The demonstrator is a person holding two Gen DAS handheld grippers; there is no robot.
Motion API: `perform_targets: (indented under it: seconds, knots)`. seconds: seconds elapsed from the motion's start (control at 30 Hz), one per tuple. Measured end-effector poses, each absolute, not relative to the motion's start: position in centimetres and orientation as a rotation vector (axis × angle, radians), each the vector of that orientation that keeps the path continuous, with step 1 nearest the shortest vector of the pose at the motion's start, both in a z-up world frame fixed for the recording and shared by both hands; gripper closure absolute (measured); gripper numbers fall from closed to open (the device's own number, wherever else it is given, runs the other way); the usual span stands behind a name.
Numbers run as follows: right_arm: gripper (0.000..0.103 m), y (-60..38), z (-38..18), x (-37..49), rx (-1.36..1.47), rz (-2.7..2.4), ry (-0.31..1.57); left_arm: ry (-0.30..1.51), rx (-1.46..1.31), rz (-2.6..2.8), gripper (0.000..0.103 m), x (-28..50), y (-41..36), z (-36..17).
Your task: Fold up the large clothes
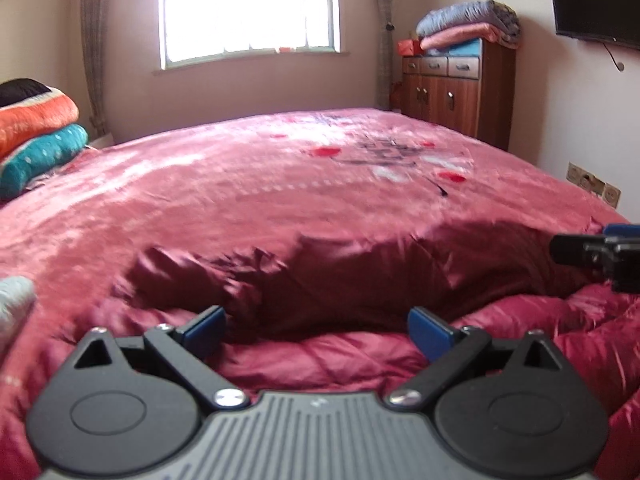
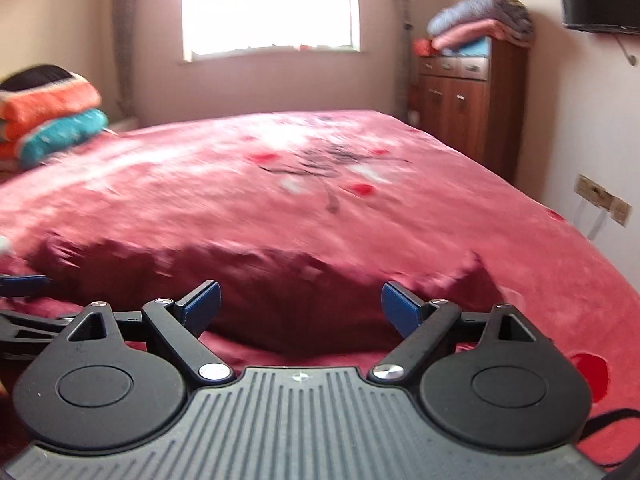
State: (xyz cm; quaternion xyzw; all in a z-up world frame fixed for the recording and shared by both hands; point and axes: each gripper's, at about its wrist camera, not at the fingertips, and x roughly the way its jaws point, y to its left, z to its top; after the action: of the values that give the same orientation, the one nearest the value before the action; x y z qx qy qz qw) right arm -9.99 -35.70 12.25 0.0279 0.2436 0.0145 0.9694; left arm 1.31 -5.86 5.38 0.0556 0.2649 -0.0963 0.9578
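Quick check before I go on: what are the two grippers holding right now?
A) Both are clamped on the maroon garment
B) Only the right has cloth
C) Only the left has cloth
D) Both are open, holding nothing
D: the left gripper and right gripper both have their blue pads spread wide, with the dark maroon garment lying on the bed beyond them, ungripped.

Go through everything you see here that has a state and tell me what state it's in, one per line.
Left tongs: open, holding nothing.
Right tongs: open, holding nothing.
Dark red garment: rumpled on the bed, not folded flat.
Bedspread: spread out over the bed.
Cabinet: drawers and doors shut.
Blankets on cabinet: folded, stacked.
Wall TV: screen dark.
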Motion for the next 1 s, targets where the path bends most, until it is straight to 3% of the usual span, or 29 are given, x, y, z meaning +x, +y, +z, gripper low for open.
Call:
perform_targets:
  seconds: [0.43,1.0]
  knots:
    - [0.000,-30.9,8.5,-7.1,0.008,0.148,0.620,0.578,0.067,0.016,0.005,2.6,0.9,4.8]
    - [0.000,-31.0,6.5,-5.8,0.003,0.140,0.639,0.587,0.061,0.018,0.001,2.7,0.4,2.5]
